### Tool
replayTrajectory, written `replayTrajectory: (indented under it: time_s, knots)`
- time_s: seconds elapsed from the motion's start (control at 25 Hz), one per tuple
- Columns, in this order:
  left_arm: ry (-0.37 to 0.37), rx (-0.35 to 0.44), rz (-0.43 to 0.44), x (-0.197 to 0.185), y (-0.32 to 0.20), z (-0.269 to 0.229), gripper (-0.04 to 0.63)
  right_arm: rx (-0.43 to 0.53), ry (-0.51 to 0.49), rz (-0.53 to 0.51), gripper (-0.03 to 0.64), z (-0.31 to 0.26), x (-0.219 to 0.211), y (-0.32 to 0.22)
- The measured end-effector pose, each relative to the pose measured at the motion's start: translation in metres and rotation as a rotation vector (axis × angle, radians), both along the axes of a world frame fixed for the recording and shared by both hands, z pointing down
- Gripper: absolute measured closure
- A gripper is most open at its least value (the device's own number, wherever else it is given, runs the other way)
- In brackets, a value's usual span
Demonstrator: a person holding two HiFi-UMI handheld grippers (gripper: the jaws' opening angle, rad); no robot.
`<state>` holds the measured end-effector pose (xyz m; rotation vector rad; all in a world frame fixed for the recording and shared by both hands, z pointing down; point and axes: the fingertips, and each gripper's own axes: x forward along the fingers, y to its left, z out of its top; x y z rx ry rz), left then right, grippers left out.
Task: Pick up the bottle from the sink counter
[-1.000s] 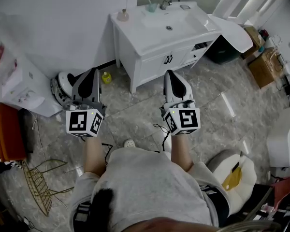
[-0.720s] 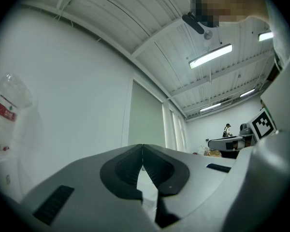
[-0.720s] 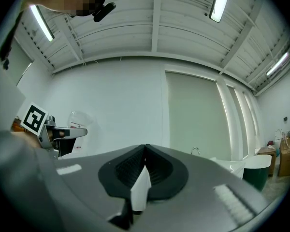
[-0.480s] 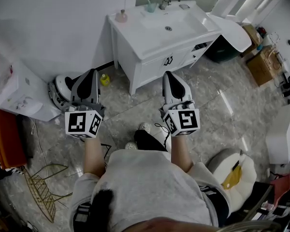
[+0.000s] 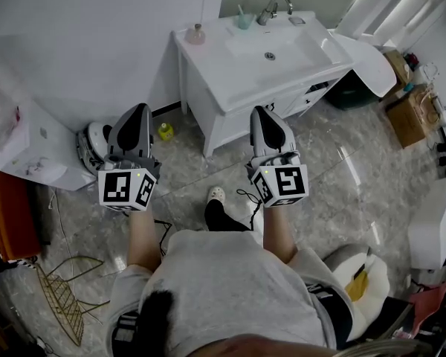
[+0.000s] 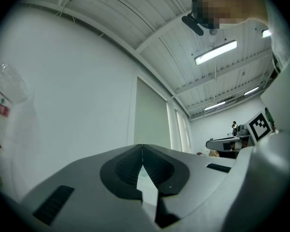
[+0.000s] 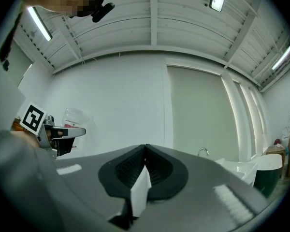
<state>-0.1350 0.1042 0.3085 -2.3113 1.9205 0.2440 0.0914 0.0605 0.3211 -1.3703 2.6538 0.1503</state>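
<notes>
A small pinkish bottle (image 5: 197,33) stands at the back left corner of the white sink counter (image 5: 230,69), far ahead in the head view. A teal cup (image 5: 244,21) and a faucet (image 5: 275,7) stand further right on that counter. My left gripper (image 5: 137,111) and right gripper (image 5: 261,114) are held side by side over the floor, well short of the vanity. Both are shut with nothing between the jaws. In the left gripper view the left gripper (image 6: 142,148) points up at wall and ceiling. The right gripper (image 7: 145,148) shows the faucet (image 7: 203,152) off to the right.
A yellow bottle (image 5: 165,131) and a round white device (image 5: 93,136) sit on the floor left of the vanity. Cardboard boxes (image 5: 409,117) and a dark bin (image 5: 353,91) are at the right. A gold wire rack (image 5: 59,288) lies at the lower left.
The person has stepped toward the vanity: a foot now shows ahead of the body and the sink sits slightly nearer and further right. Both grippers stay shut and level.
</notes>
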Motion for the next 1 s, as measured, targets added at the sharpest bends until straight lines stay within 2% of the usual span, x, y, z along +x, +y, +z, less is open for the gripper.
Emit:
replayTrajectory:
  time_s: [0.32, 0.6, 1.0]
  knots:
    - [0.011, 0.006, -0.032, -0.003, -0.069, -0.009, 0.588, 0.006, -0.005, -0.042, 0.607, -0.011, -0.006, -0.076]
    - [0.005, 0.031, -0.037, 0.01, -0.123, -0.016, 0.587, 0.025, -0.011, -0.057, 0.607, -0.016, 0.006, -0.132]
    - [0.013, 0.038, -0.064, 0.021, -0.173, -0.014, 0.588, 0.035, -0.009, -0.108, 0.607, -0.013, 0.008, -0.189]
